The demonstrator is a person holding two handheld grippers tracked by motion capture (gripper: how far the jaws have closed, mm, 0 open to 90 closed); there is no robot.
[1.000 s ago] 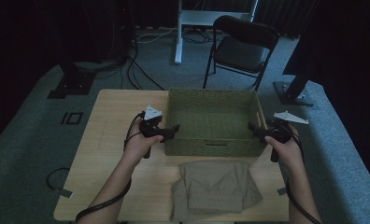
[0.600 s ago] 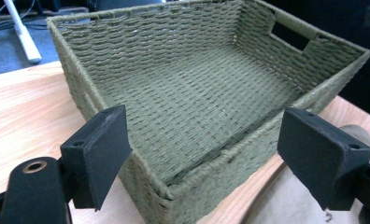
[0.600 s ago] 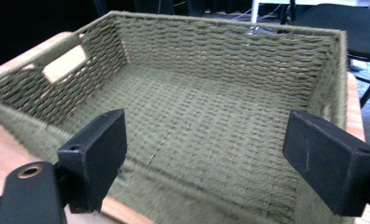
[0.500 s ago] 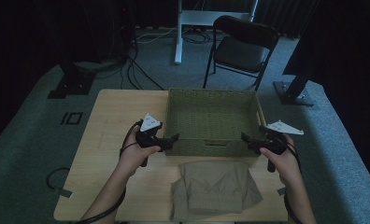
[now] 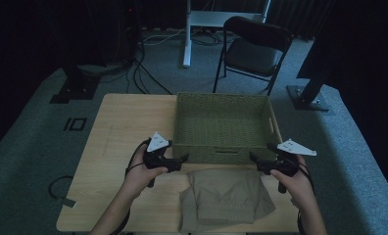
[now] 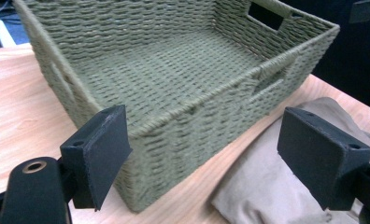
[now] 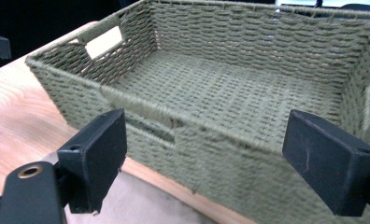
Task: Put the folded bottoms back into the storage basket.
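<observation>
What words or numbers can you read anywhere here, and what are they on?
"10" or "IO": dark marks on the grey floor left of the table, unclear whether writing or tape.
No readable text on the basket, folded cloth or chair.

Basket point(image 5: 221, 128) on table point(image 5: 118, 127), far side; folded cloth point(image 5: 226, 198) just before it; chair point(image 5: 253, 49) behind table.

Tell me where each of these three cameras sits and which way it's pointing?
High view: above the person's side, looking forward and down on the table; forearms, left gripper, right gripper.
Left gripper view: rides the left gripper, facing basket and cloth; open jaws.
Right gripper view: rides the right gripper, facing the basket; open jaws.
Shared: all show the basket.
</observation>
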